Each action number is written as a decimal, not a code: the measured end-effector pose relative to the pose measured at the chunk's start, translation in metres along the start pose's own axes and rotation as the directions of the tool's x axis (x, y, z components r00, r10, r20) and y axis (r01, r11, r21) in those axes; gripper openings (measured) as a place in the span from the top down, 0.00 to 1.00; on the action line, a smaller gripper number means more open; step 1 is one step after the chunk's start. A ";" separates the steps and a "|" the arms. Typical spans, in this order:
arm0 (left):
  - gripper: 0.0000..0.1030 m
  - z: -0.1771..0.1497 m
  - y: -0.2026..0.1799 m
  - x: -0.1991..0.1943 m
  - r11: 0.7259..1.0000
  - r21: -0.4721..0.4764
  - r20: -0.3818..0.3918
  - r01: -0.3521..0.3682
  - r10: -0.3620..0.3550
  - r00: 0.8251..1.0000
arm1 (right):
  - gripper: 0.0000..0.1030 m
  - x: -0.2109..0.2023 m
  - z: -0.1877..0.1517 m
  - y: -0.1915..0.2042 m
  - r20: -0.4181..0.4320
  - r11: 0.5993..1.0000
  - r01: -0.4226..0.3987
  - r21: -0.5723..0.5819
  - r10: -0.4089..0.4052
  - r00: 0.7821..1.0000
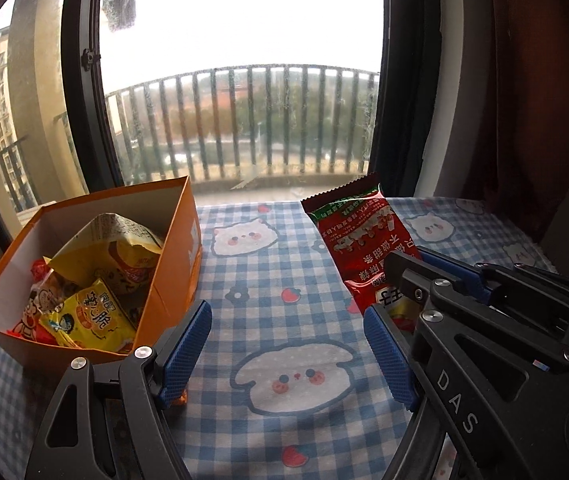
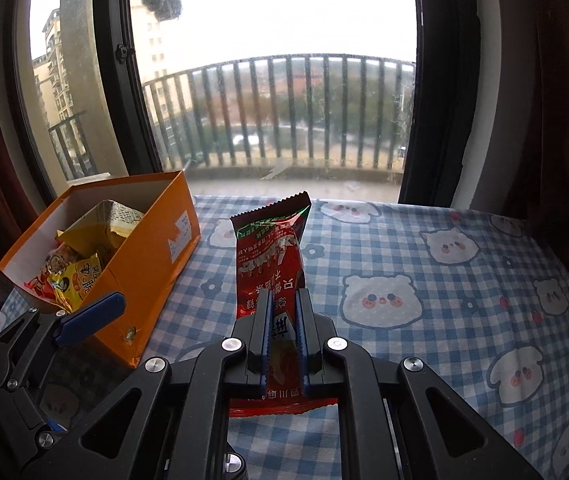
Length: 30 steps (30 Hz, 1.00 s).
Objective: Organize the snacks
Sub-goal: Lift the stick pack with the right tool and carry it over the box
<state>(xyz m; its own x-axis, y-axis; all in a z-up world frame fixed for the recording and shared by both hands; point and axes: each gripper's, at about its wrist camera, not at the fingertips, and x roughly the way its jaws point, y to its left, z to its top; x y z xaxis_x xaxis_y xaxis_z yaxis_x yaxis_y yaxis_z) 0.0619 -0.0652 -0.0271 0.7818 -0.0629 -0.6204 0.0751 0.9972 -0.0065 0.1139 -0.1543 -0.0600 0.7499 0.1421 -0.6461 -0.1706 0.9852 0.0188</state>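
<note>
An orange cardboard box [image 1: 180, 248] stands at the left on the checked tablecloth; it holds several yellow and red snack packets [image 1: 92, 320]. It also shows in the right wrist view [image 2: 152, 264]. My right gripper [image 2: 283, 300] is shut on a red snack packet [image 2: 270, 252], held above the cloth with its far end raised. The left wrist view shows that packet [image 1: 360, 248] and the right gripper [image 1: 444, 292] at the right. My left gripper [image 1: 288, 340] is open and empty, low over the cloth beside the box; one blue finger [image 2: 92, 316] shows in the right wrist view.
A blue-and-white checked tablecloth [image 1: 284, 280] with white animal prints covers the table, which also shows in the right wrist view [image 2: 424, 280]. A large window with a balcony railing [image 1: 244, 120] stands right behind it. Dark curtains [image 2: 524, 100] hang at the right.
</note>
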 end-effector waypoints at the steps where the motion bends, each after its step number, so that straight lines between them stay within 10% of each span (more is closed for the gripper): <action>1: 0.22 0.000 0.000 -0.006 1.000 0.000 0.011 -0.005 0.005 1.000 | 0.88 -0.004 0.001 0.002 0.008 1.000 -0.002 -0.001 0.002 1.000; 30: 0.14 0.000 0.101 -0.084 0.982 -0.110 0.204 -0.154 0.174 0.963 | 0.88 -0.053 0.030 0.115 0.209 0.989 -0.089 -0.118 0.112 0.972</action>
<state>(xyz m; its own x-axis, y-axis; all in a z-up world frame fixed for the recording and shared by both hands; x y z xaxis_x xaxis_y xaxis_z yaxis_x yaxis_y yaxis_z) 0.0038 0.0407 0.0239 0.8923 0.1049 -0.4391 -0.1153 0.9933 0.0029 0.0737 -0.0458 -0.0007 0.8429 0.2685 -0.4662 -0.3107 0.9504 -0.0142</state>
